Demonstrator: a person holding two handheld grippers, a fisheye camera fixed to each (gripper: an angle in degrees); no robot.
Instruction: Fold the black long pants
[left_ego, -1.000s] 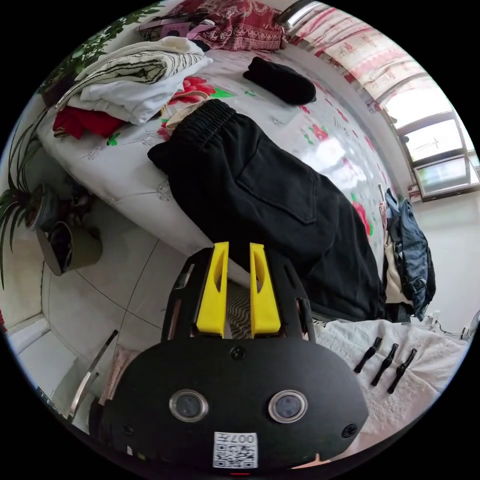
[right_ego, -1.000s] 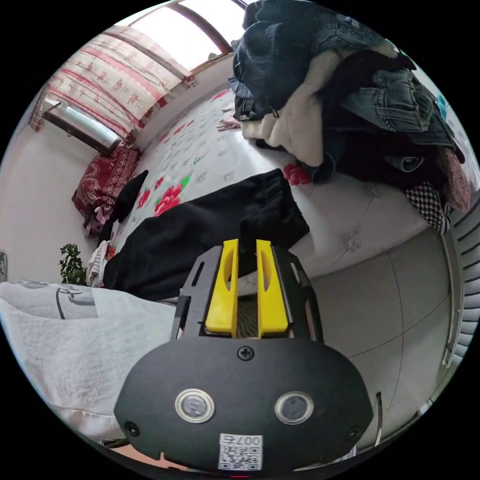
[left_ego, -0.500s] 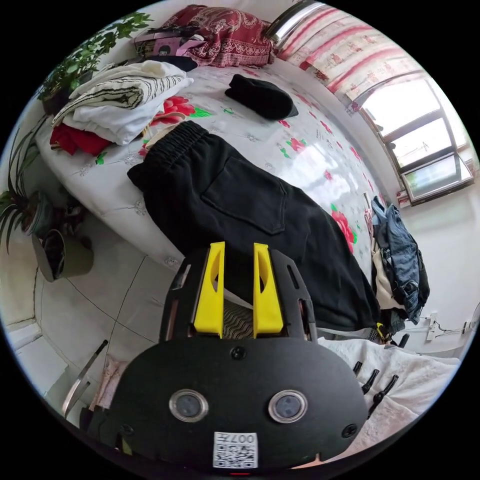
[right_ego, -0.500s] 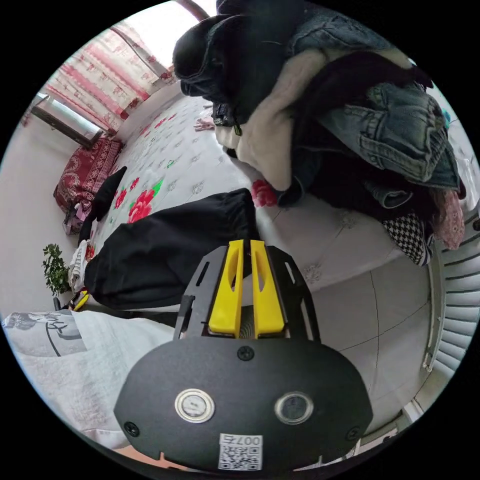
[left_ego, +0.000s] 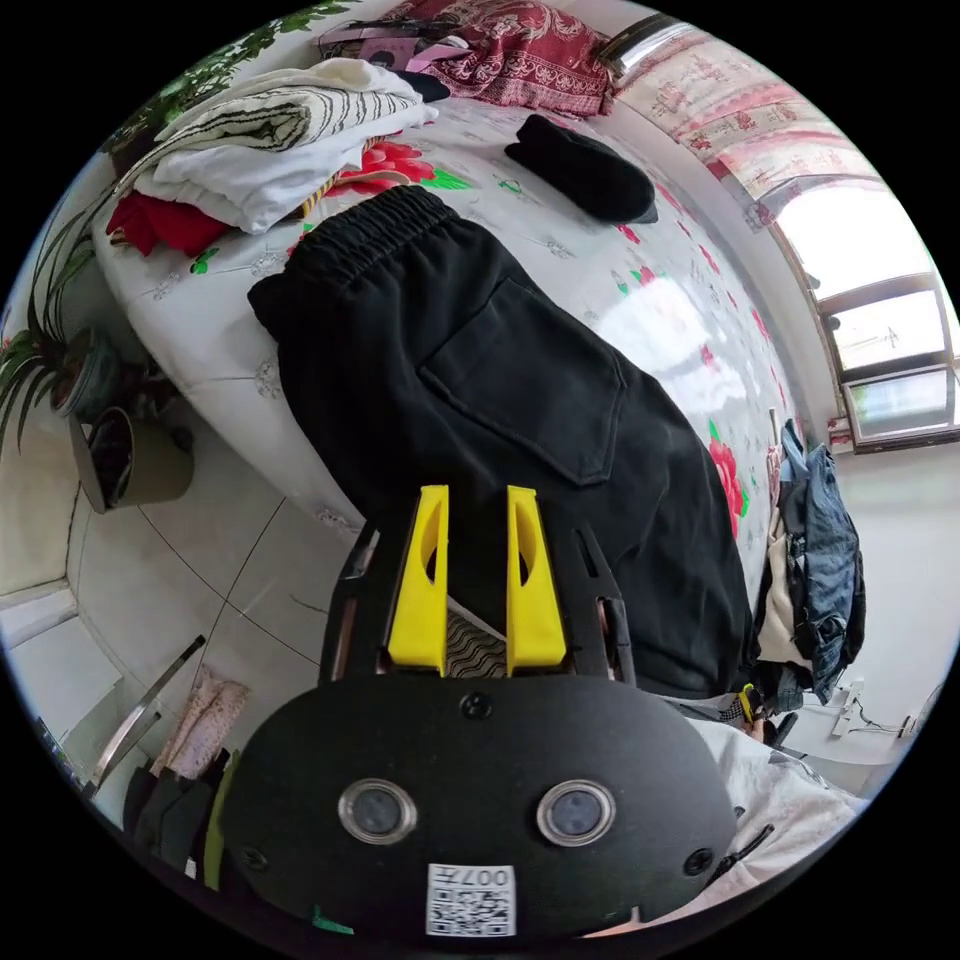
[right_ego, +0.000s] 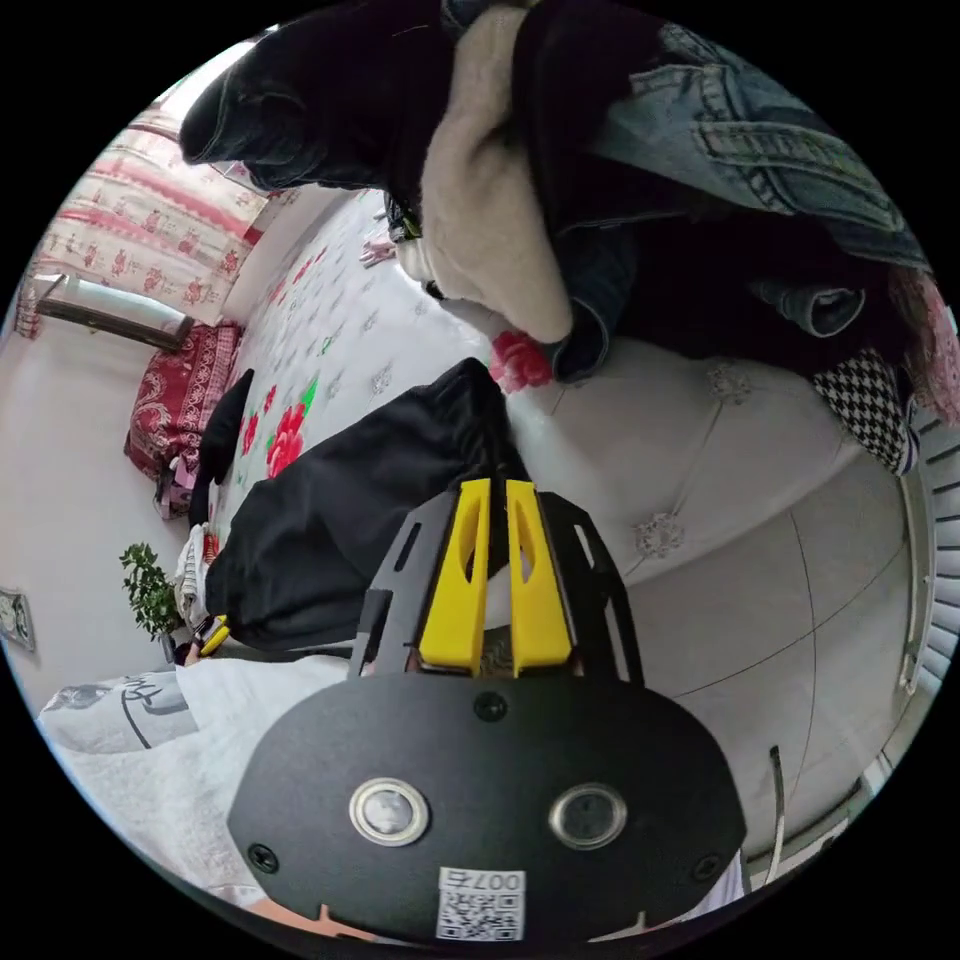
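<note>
Black pants (left_ego: 500, 400) (soft, elastic-waisted): right gripper (right_ego: 497, 500) pinches cuff, left gripper (left_ego: 476, 510) gapes.

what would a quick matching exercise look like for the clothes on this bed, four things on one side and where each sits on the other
Things:
1. black long pants
2. small black folded item
3. striped white stack
4. denim pile

Places:
A. beside the waistband, over a red garment
B. alone on the floral sheet past the pants
C. heaped by the pants' leg end
D. along the bed edge at both grippers

Pairs: 1-D, 2-B, 3-A, 4-C
</note>
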